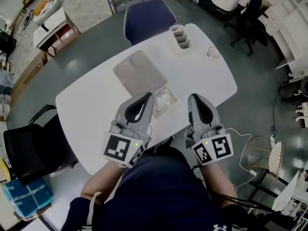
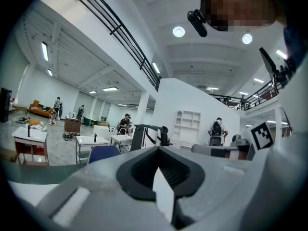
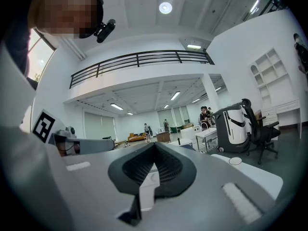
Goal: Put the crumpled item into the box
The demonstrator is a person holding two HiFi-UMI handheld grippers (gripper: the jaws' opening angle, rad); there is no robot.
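Note:
A white crumpled item [image 1: 162,99] lies at the near right corner of a flat grey box [image 1: 139,73] on the white table [image 1: 86,109]; it seems to rest in a small clear container, though I cannot tell for sure. My left gripper [image 1: 148,96] hovers just left of the crumpled item with its jaws shut and nothing between them. My right gripper [image 1: 192,98] is a short way right of it, also shut and holding nothing. In the left gripper view the gripper [image 2: 156,148] points out over the room, as does the gripper [image 3: 155,145] in the right gripper view.
A white holder with cups [image 1: 180,37] and a small round disc [image 1: 213,53] stand at the table's far end. A blue chair [image 1: 147,19] is behind the table and a black chair [image 1: 29,148] at its left. The disc [image 3: 235,161] also shows in the right gripper view.

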